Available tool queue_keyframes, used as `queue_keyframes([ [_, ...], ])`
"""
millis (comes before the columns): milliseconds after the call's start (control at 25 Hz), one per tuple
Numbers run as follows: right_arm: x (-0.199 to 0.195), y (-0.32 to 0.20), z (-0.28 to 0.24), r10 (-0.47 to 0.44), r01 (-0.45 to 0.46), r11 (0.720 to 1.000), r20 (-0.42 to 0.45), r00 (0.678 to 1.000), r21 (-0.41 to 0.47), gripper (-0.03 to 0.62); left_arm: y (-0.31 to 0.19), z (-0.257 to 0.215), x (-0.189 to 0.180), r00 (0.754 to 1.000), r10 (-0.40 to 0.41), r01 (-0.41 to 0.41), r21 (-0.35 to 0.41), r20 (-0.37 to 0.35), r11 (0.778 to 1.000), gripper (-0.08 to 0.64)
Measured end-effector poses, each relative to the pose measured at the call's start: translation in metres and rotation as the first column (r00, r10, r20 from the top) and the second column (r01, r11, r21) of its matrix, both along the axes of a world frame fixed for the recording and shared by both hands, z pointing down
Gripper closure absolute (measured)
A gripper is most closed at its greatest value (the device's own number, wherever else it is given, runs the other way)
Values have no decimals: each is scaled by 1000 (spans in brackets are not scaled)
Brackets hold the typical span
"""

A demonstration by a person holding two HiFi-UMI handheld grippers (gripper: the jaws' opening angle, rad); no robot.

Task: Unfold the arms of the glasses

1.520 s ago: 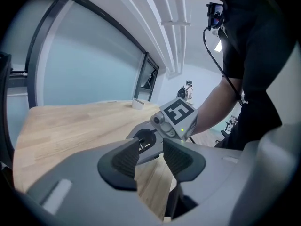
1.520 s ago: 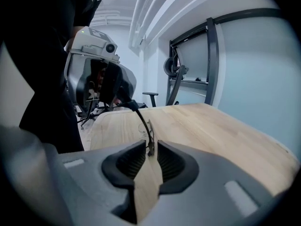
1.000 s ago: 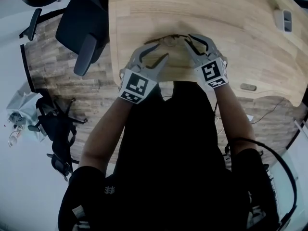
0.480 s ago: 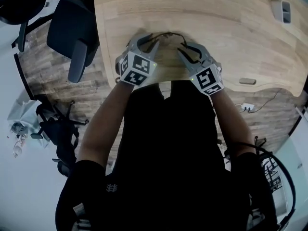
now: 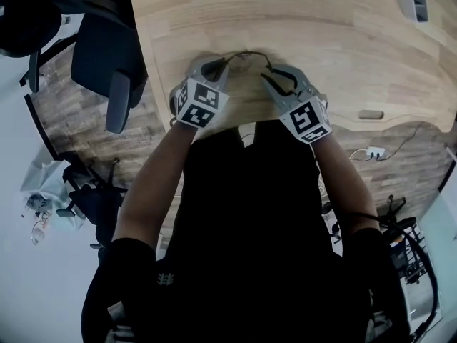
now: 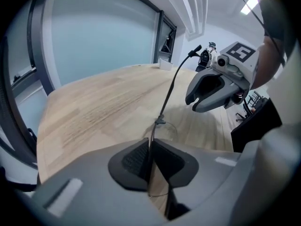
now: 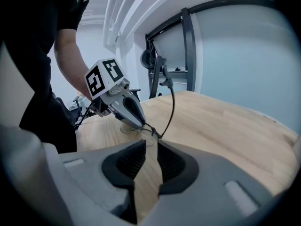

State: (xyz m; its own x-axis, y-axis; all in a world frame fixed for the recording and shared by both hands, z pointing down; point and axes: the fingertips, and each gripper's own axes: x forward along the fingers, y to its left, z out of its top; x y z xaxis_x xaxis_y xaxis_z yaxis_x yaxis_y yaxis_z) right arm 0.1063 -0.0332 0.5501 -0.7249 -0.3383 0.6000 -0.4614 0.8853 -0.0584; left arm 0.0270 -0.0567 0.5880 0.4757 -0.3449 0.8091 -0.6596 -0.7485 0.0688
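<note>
The thin-rimmed glasses lie on the wooden table between my two grippers. My left gripper is closing, and a clear lens rim stands pinched between its pads. From the hinge a dark arm rises up and to the right. My right gripper holds the other end of the frame, its jaws close together with the hinge at their tip. A second arm curves up from there. Each gripper shows in the other's view: right gripper, left gripper.
A dark office chair stands left of the table. A small white box sits at the table's far right, and a small flat piece lies near its front edge. The person's torso fills the near side.
My left gripper came down onto the left end of the glasses and its wide-open jaws closed on the rim. The right gripper stayed on the other end.
</note>
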Motion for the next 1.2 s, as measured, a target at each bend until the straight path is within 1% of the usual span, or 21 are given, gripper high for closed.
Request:
queue_keyframes([
  [40, -1, 0, -2, 12, -12, 1000, 9, 1000, -6, 526, 1, -2, 0, 1000, 9, -9, 7, -2, 1000, 525],
  [120, -4, -1, -8, 55, -53, 998, 60, 997, -36, 526, 3, -8, 1, 1000, 29, -28, 27, -11, 999, 526],
  [200, -8, -6, -15, 129, -117, 989, 135, 982, -90, 526, 6, -15, 1, 999, 48, -47, 54, -21, 997, 526],
  [240, -10, -8, -18, 168, -148, 981, 172, 971, -124, 514, 8, -18, 1, 998, 59, -58, 66, -24, 996, 526],
  [280, -13, -10, -19, 203, -172, 972, 202, 958, -162, 463, 10, -21, 0, 997, 71, -68, 78, -28, 995, 526],
  [320, -16, -11, -19, 231, -188, 962, 223, 947, -199, 430, 12, -23, 0, 996, 81, -78, 88, -32, 993, 526],
  [400, -25, -12, -17, 257, -196, 948, 242, 936, -251, 393, 16, -27, -2, 994, 98, -94, 104, -41, 990, 526],
  [560, -47, -8, -21, 237, -157, 948, 283, 929, -278, 387, 23, -33, -7, 991, 125, -118, 122, -54, 985, 526],
  [680, -60, -6, -27, 215, -132, 954, 308, 927, -269, 387, 27, -36, -10, 988, 141, -131, 133, -64, 982, 526],
  [880, -74, 1, -43, 184, -91, 960, 355, 916, -264, 387, 30, -41, -18, 987, 138, -126, 147, -79, 981, 525],
  [1120, -83, 12, -58, 171, -82, 965, 365, 915, -248, 387, 38, -56, -22, 982, 151, -128, 189, -112, 974, 462],
  [1200, -86, 17, -62, 163, -78, 967, 358, 920, -241, 387, 42, -66, -27, 982, 148, -121, 206, -121, 971, 457],
])
